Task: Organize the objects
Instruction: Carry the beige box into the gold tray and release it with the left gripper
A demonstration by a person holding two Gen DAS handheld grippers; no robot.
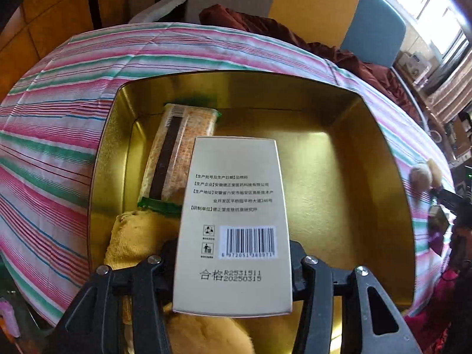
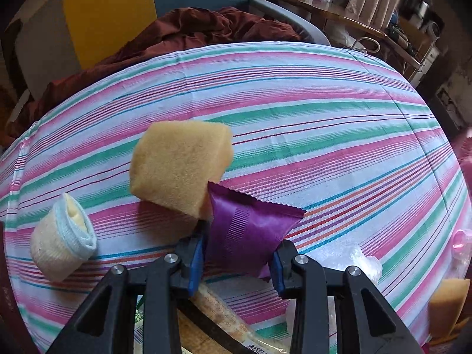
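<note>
In the left wrist view my left gripper (image 1: pixel 233 262) is shut on a beige carton (image 1: pixel 236 206) with a barcode, held just above a gold tin (image 1: pixel 368 135). Inside the tin lie a cracker packet (image 1: pixel 174 159) with green ends and a yellow cloth (image 1: pixel 138 236). In the right wrist view my right gripper (image 2: pixel 237 262) is shut on a purple foil packet (image 2: pixel 244 227), its blue pads (image 2: pixel 196 253) pressing both sides. A yellow sponge (image 2: pixel 180 165) leans against the packet's upper left corner. A rolled white and blue sock (image 2: pixel 62 236) lies to the left.
The table wears a pink, green and white striped cloth (image 2: pixel 324 124). A second sponge (image 2: pixel 448 303) and crumpled clear plastic (image 2: pixel 362 259) lie at the right, another cracker packet (image 2: pixel 218 318) under the right gripper. Dark red fabric (image 2: pixel 191 29) is heaped beyond the far edge.
</note>
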